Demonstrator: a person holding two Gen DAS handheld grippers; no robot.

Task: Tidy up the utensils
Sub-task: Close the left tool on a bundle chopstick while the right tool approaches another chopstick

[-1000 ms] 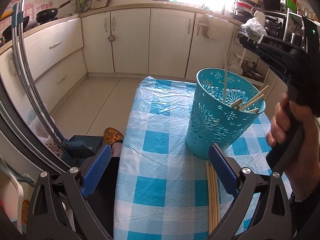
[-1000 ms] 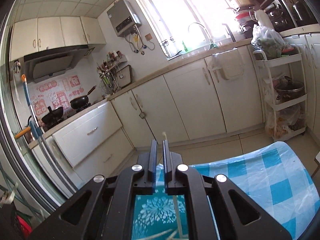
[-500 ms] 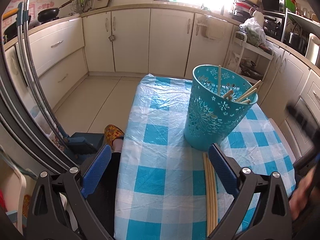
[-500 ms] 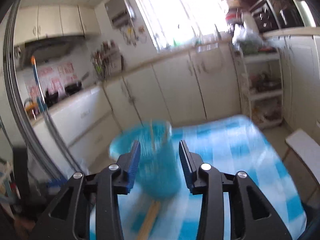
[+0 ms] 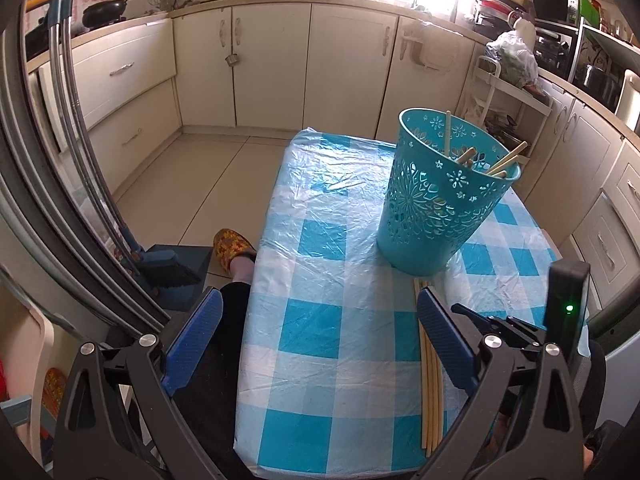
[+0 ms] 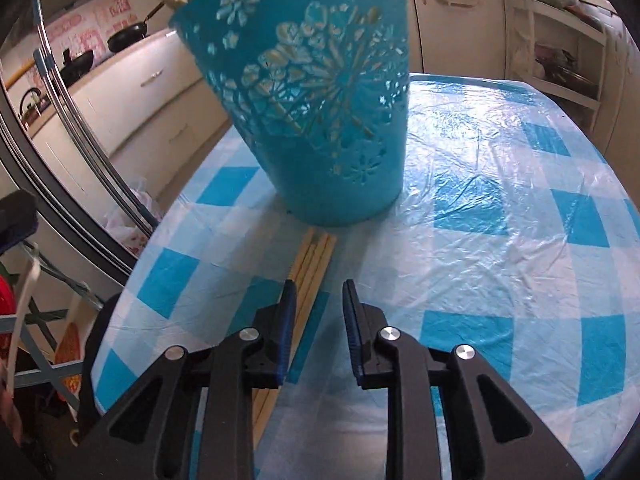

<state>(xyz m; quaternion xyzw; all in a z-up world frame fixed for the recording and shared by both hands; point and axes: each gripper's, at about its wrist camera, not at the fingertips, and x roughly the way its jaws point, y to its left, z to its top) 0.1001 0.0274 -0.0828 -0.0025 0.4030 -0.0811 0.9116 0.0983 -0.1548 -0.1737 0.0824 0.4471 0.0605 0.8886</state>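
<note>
A turquoise cut-out basket (image 5: 444, 196) stands on the blue-and-white checked table (image 5: 320, 280) and holds several wooden chopsticks (image 5: 502, 162). More chopsticks (image 5: 430, 372) lie side by side on the cloth in front of the basket, also in the right wrist view (image 6: 310, 270). My left gripper (image 5: 316, 332) is wide open and empty over the table's near left edge. My right gripper (image 6: 319, 300) is partly open and empty, low over the cloth, its left finger over the lying chopsticks. The basket (image 6: 312, 120) fills the view just ahead of it.
The right gripper's body (image 5: 560, 320) sits close to the right of my left gripper. Cream kitchen cabinets (image 5: 280, 68) ring the room. A white rack (image 5: 504, 96) stands behind the table. A slippered foot (image 5: 232, 248) and a dustpan (image 5: 176, 272) are on the floor left of the table.
My right gripper let a chopstick go into the basket, opened, and came down from above the basket to just over the lying chopsticks. The left gripper stayed open and barely moved.
</note>
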